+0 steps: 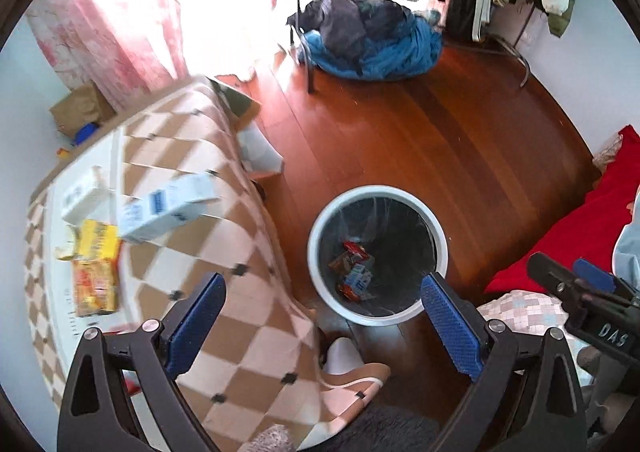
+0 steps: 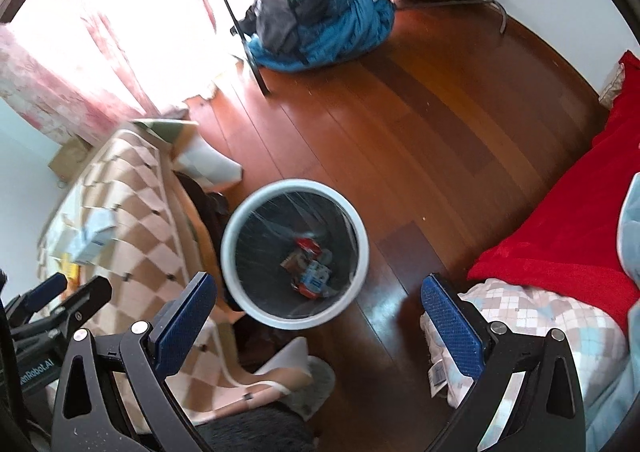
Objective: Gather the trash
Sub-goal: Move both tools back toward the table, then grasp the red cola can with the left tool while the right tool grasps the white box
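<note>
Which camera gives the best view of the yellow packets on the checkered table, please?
The left wrist view. There the yellow packets lie fully visible on the checkered table, beside a white and blue carton. In the right wrist view only a small yellow patch shows, partly hidden behind the left gripper.

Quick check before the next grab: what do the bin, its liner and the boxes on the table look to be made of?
Bin: likely plastic, its smooth pale rim has a soft sheen. Liner: thin dark plastic film, gathered and glossy. White-blue box and yellow boxes: printed cardboard by their flat faces and folded edges, though blurred. Both claws, left and right, are open.
</note>
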The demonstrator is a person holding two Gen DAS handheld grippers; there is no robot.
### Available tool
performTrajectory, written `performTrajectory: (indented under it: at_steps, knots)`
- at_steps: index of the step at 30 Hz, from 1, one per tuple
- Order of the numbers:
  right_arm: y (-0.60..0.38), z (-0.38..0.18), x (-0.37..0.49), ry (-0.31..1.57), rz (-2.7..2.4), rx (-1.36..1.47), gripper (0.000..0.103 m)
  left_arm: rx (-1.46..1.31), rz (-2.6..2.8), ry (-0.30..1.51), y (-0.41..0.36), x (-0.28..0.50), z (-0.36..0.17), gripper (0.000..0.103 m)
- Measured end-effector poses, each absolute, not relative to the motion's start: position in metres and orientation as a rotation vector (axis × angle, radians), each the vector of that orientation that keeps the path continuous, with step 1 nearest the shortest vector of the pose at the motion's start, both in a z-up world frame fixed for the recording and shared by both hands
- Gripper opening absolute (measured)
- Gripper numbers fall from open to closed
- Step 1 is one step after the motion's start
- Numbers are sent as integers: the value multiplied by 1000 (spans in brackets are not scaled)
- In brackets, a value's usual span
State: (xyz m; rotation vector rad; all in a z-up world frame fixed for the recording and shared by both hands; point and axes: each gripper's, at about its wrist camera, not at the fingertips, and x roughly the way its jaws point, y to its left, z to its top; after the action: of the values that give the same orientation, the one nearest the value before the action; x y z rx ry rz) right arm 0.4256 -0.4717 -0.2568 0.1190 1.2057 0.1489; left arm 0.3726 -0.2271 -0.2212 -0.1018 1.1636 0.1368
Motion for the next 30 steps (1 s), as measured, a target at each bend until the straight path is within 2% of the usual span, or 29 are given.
performTrajectory:
  at_steps: [5, 9, 14, 19, 29, 30]
  knots:
    - [-440, -215, 404, 1165, 227, 128, 103, -119, 181, 1095, -183, 334, -186, 100]
    - [-387, -213, 384, 1211, 346, 103, 103, -98, 269, 1107, -132, 295, -189, 100]
    - [-308, -245, 362, 1295, 480, 25, 103, -2, 303, 1205, -73, 249, -231, 100]
    - [-250, -293, 350, 1406, 545, -43, 103, 254, 174, 1347, -51, 240, -283, 100]
    - [-241, -334, 356, 1498, 471, -65, 103, 380, -111, 1441, -68, 269, -338, 99]
    - [-241, -335, 358, 1500, 464, -66, 103, 366, -113, 1432, -68, 271, -339, 93]
